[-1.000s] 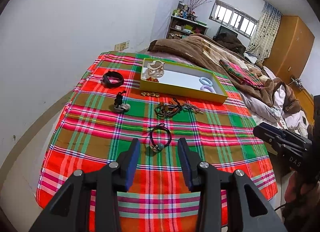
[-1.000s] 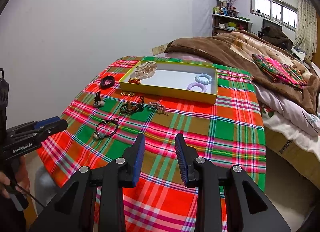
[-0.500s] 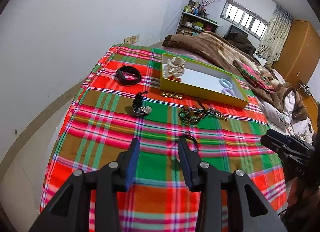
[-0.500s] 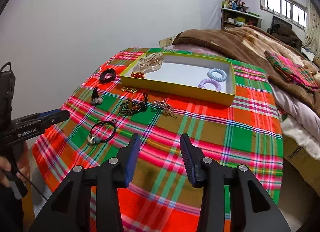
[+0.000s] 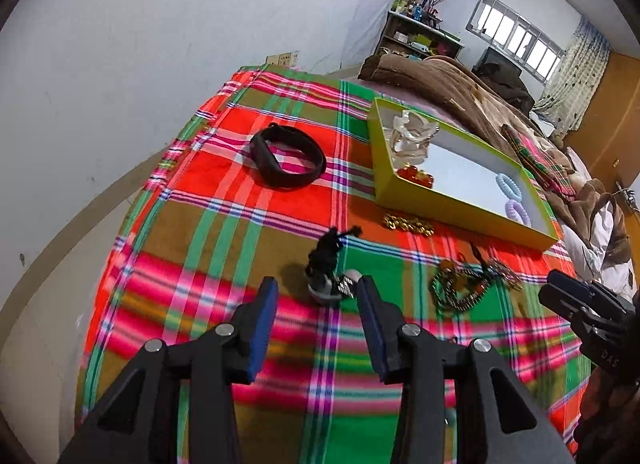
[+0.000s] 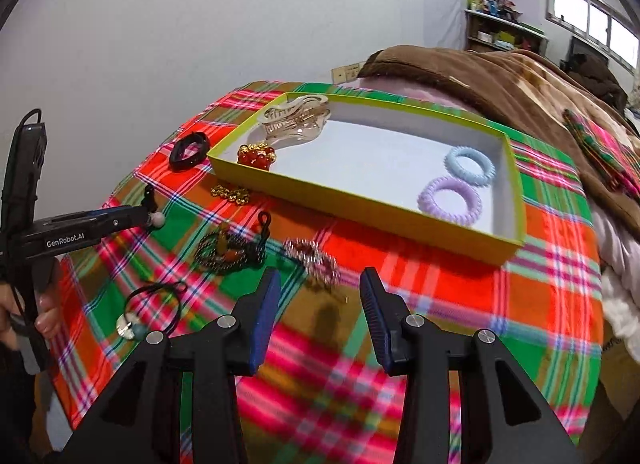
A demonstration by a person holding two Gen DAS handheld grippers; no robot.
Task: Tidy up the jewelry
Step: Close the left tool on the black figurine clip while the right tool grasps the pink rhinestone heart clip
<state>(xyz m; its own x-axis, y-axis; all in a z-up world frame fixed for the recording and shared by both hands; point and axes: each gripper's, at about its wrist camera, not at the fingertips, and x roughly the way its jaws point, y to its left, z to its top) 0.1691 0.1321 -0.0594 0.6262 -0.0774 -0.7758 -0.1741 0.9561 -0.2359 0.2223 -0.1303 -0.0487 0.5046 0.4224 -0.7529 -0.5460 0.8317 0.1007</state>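
Moved forward and down over the plaid cloth (image 5: pixel 240 232) on the bed since a second ago, both claws at once; jaws widened a little on the left, clearly on the right, nothing between either pair. Left claw (image 5: pixel 316 300) released, framing the black charm with pale bead (image 5: pixel 330 268) just ahead of its tips, not touching. Right claw (image 6: pixel 318 296) released too, hovering just short of the sparkly pink bracelet (image 6: pixel 314 258). Likely means one pick-up each, then a carry to the yellow-green box (image 6: pixel 360 208), which already holds a clear hair claw clip (image 6: pixel 296 120), red beads (image 6: pixel 256 156) and two coil hair ties (image 6: pixel 460 184). Still loose on the cloth: gold chain (image 6: pixel 232 194), dark bead strand (image 6: pixel 224 250), black band (image 5: pixel 288 162), black hair tie (image 6: pixel 154 306). Readable: "GenRobot.AI" on the left tool's side; "DAS" partly legible on the right tool.
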